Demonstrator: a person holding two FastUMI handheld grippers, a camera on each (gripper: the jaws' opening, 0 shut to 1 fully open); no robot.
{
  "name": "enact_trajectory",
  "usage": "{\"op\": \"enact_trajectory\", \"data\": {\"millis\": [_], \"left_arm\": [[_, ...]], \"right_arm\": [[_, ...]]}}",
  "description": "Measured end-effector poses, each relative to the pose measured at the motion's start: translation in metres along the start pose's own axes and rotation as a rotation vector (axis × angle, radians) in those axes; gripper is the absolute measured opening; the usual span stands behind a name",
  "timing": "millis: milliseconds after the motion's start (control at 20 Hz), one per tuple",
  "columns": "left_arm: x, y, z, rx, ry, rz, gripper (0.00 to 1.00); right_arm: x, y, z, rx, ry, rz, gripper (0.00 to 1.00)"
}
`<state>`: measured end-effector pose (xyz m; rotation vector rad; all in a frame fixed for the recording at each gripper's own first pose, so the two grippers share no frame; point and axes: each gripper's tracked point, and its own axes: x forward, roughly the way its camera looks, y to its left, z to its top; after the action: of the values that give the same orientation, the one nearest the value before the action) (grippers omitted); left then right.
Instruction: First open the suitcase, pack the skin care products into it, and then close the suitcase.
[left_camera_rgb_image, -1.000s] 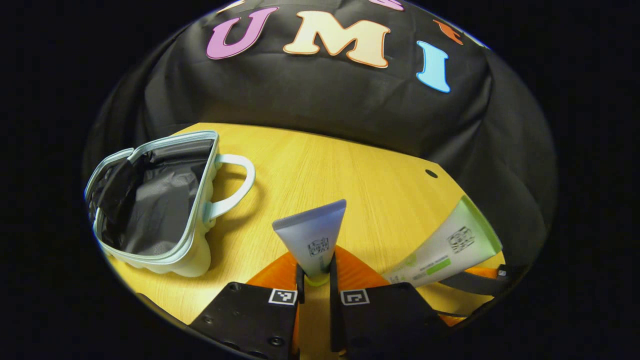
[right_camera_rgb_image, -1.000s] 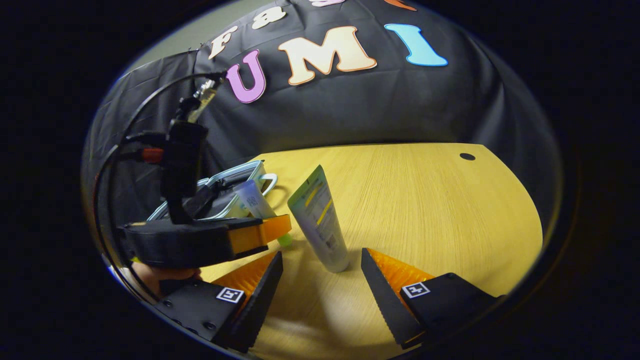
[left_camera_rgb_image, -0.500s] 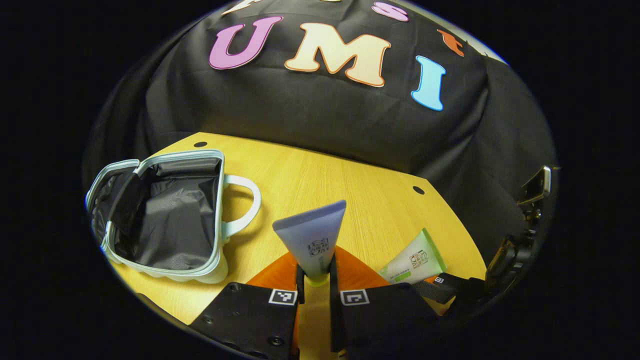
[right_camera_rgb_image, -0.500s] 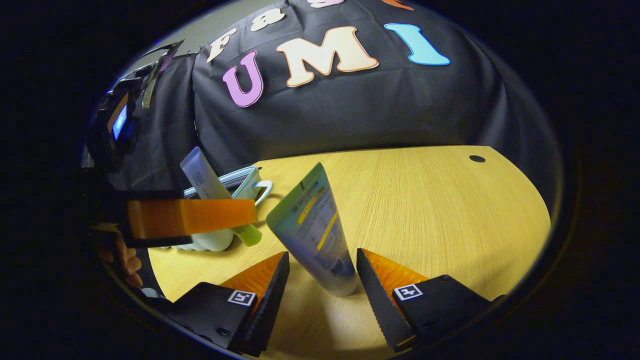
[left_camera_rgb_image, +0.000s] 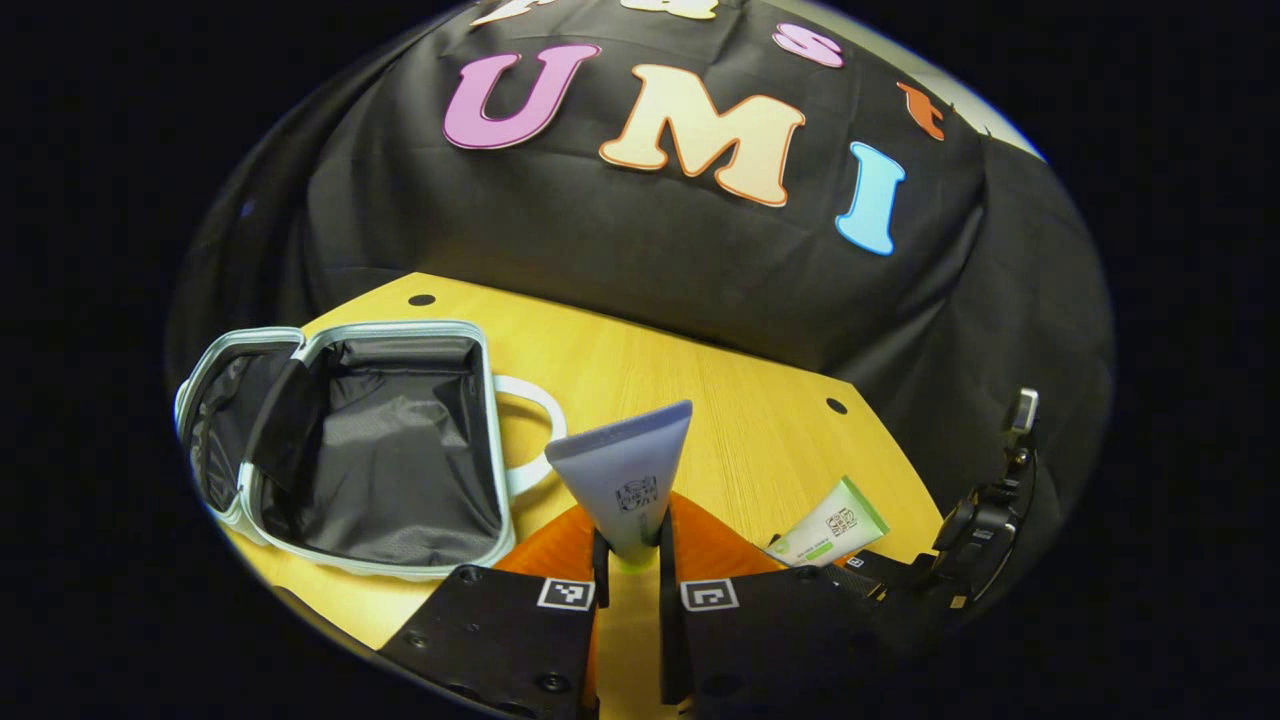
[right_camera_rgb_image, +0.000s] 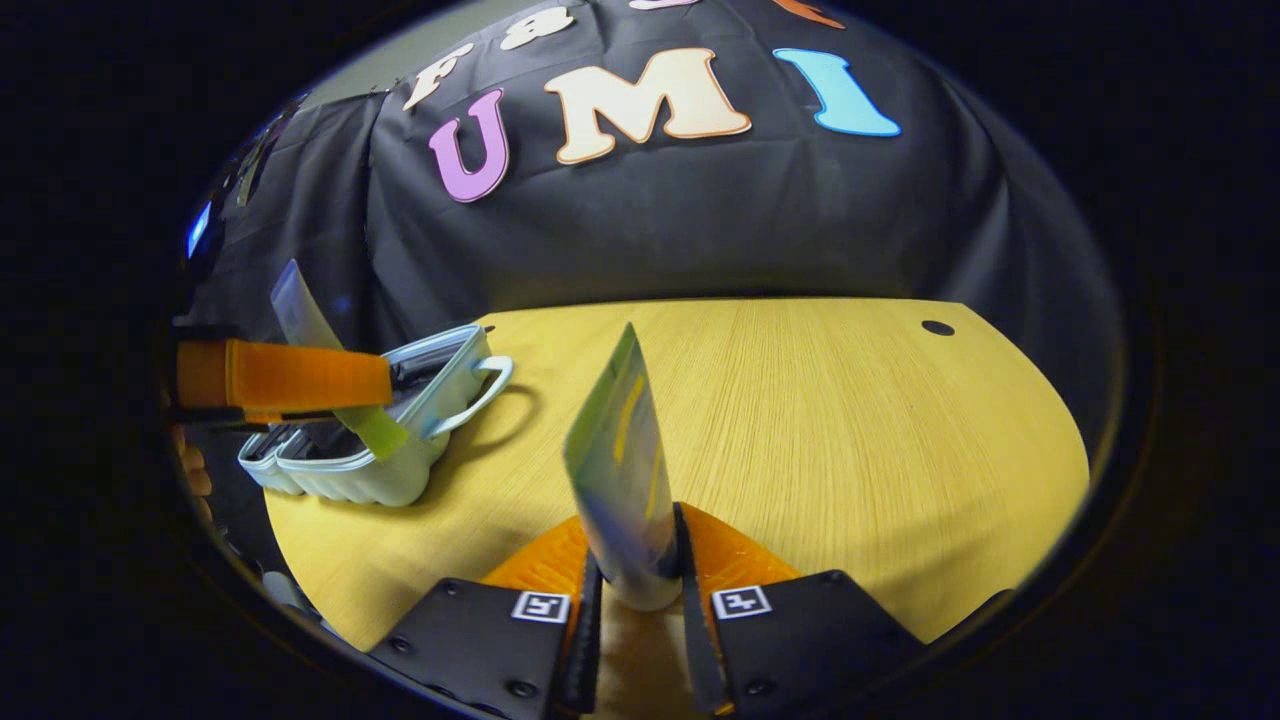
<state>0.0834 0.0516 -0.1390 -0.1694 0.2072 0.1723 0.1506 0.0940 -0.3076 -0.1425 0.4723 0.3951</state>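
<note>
The pale blue suitcase (left_camera_rgb_image: 470, 440) lies open on the wooden table (left_camera_rgb_image: 700, 390), its dark lining showing; it also sits at the left (right_camera_rgb_image: 420, 400) in the right gripper view. My left gripper (left_camera_rgb_image: 630, 560) is shut on a blue-grey tube (left_camera_rgb_image: 625, 470) with a green cap, held upright to the right of the case. That gripper (right_camera_rgb_image: 300, 385) and its tube (right_camera_rgb_image: 300, 320) hang over the case in the right gripper view. My right gripper (right_camera_rgb_image: 632, 590) is shut on a green and white tube (right_camera_rgb_image: 620, 460), also seen as the tube (left_camera_rgb_image: 830, 520) at lower right in the left gripper view.
The case's handle (left_camera_rgb_image: 530, 430) sticks out toward the table's middle. Small dark holes (left_camera_rgb_image: 836, 406) (right_camera_rgb_image: 937, 328) mark the tabletop near its far edge. Black cloth (left_camera_rgb_image: 650, 250) closes off the back. Bare wood (right_camera_rgb_image: 850, 420) spreads to the right of the green tube.
My right gripper has closed from open onto the green and white tube. My left gripper has carried the blue-grey tube up and toward the open suitcase.
</note>
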Motion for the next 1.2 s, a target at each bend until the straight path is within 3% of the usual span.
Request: {"op": "enact_trajectory", "data": {"millis": [250,500,850,1050,1200], "left_arm": [[-0.020,0.044,0.036,-0.015,-0.013,0.019,0.17],[-0.043,0.100,0.071,-0.028,-0.014,0.054,0.17],[-0.033,0.170,0.030,-0.020,0.251,0.096,0.17],[-0.026,0.184,0.000,-0.015,0.389,0.062,0.17],[-0.021,0.193,-0.021,-0.070,0.510,0.053,0.17]], "right_arm": [[-0.020,0.030,0.036,0.019,0.005,0.035,0.34],[-0.032,0.095,0.096,-0.031,-0.018,0.133,0.33],[-0.015,0.201,0.145,-0.121,-0.031,0.286,0.33],[0.012,0.242,0.136,-0.157,0.038,0.335,0.31],[0.026,0.259,0.124,-0.157,0.093,0.346,0.33]]}}
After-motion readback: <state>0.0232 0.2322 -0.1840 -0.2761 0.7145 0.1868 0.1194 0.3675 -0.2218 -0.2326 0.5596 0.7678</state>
